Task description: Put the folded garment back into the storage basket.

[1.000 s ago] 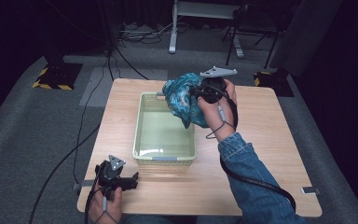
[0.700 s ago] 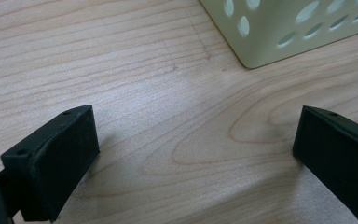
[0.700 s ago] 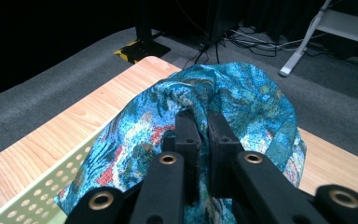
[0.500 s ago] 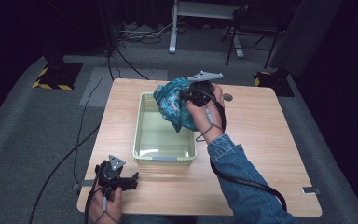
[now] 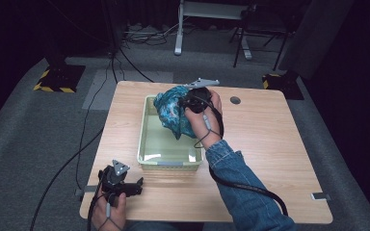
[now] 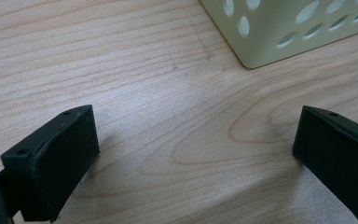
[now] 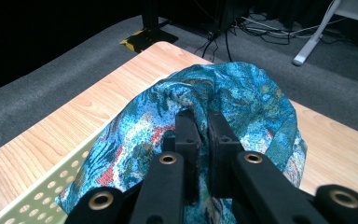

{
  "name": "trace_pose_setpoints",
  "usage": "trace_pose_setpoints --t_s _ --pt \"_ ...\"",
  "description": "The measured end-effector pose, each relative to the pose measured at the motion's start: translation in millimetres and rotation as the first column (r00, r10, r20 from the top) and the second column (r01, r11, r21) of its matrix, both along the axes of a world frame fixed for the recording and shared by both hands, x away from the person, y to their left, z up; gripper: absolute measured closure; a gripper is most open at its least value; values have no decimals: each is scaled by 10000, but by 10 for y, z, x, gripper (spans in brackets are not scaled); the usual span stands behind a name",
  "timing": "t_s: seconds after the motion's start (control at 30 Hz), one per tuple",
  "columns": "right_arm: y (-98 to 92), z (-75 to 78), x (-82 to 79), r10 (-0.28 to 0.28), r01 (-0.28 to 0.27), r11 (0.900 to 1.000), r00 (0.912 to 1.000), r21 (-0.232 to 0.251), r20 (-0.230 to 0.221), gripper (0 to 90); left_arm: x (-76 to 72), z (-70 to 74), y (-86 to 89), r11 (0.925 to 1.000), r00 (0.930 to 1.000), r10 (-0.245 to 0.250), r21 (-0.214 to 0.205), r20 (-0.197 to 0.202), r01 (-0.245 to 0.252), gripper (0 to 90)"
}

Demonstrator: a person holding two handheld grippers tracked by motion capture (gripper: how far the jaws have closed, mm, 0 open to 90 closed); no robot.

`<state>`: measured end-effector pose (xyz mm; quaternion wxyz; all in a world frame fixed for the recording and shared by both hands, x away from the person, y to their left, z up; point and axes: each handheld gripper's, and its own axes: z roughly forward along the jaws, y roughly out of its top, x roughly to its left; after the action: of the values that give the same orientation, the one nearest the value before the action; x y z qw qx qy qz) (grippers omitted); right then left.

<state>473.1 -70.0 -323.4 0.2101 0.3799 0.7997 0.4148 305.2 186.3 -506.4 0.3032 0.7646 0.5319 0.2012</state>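
A crumpled blue patterned cloth (image 5: pixel 171 113) (image 7: pixel 242 98) hangs over the far right part of the pale green basket (image 5: pixel 149 144). My right gripper (image 5: pixel 185 102) (image 7: pixel 204 128) is shut on a fold of that cloth, its jaws pressed together with fabric bunched around them. The basket's perforated wall (image 7: pixel 32 196) shows below the cloth in the right gripper view. My left gripper (image 5: pixel 135 185) (image 6: pixel 193 154) rests low over the wooden table (image 5: pixel 265 144) near its front left corner, open, with bare wood between its fingers (image 6: pixel 56 158). A corner of the basket (image 6: pixel 279 32) lies ahead of it.
A round dark grommet hole (image 5: pixel 235 100) sits in the table at the far right. Cables (image 5: pixel 86 144) run across the grey floor on the left. A yellow-black striped base (image 5: pixel 60 77) and a white stand leg (image 5: pixel 179 29) are beyond the table.
My right gripper has carried the cloth leftward and down, over the basket's far end. The left gripper has stayed in place.
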Motion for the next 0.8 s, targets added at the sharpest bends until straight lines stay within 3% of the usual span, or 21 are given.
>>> trace_pose_setpoints --t_s 0.4,0.8 --pt "161 -254 69 -126 127 9999 9992 19 -375 847 0 0 0 10000 10000 -4 -1 -6 4 3" --pt "196 -402 108 -203 221 9994 9975 266 -673 847 0 0 0 10000 10000 -1 -3 -4 0 3"
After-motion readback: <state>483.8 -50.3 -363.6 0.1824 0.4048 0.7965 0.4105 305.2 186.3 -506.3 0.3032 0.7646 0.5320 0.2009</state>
